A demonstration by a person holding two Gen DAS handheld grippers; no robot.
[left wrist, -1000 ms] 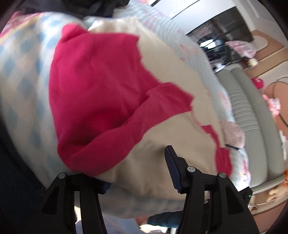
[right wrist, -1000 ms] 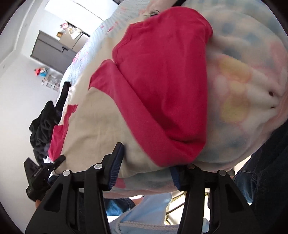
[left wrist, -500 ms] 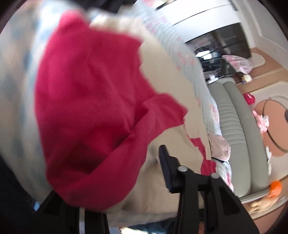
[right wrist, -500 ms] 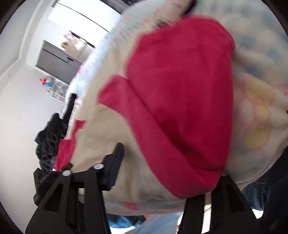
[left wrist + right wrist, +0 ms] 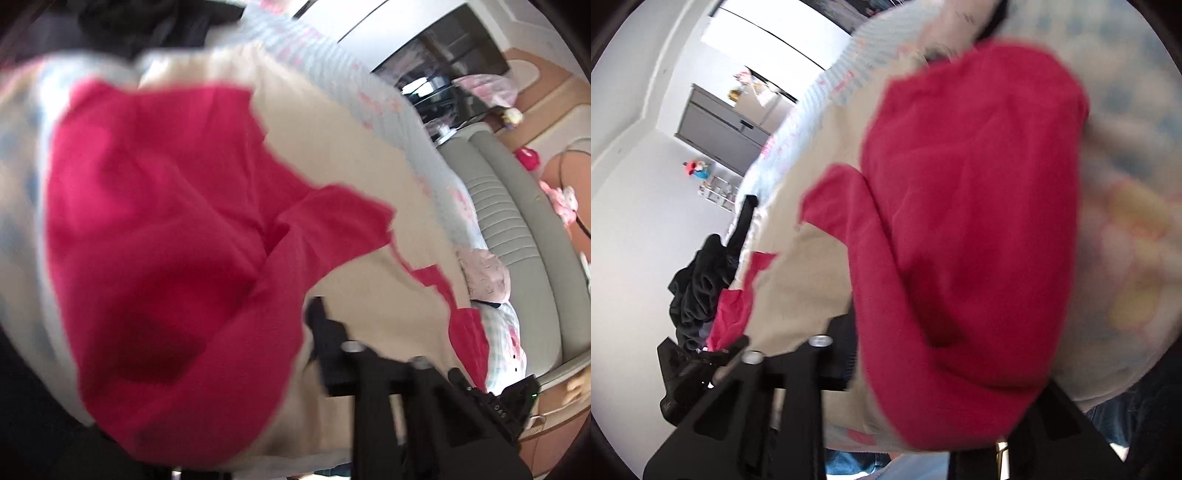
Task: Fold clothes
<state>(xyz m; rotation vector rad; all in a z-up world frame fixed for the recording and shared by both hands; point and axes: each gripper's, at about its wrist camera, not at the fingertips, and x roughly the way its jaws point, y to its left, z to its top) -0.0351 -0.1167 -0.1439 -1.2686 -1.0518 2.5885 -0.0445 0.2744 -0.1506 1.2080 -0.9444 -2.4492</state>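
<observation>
On my left wrist camera the red and cream garment (image 5: 177, 236) fills most of the view, its red panel draped over my left gripper (image 5: 236, 376) and hiding the left finger completely; only the right finger (image 5: 325, 332) shows, standing against the cream cloth, so I cannot tell how far the jaws are apart or whether they pinch the fabric. The garment lies on a pale blue checked blanket (image 5: 332, 62), with a grey sofa (image 5: 517, 229) off to the right and dark clothes (image 5: 147, 22) at the top edge. On my right wrist camera the same garment (image 5: 967, 229) bulges toward the lens, blurred. My right gripper (image 5: 923, 373) has its left finger (image 5: 842, 343) visible beside the cream part; the red fold covers the other finger, so its opening is also unclear to me. A black clothes pile (image 5: 698, 288) sits at the left, and a grey cabinet (image 5: 716, 136) stands against the wall.
</observation>
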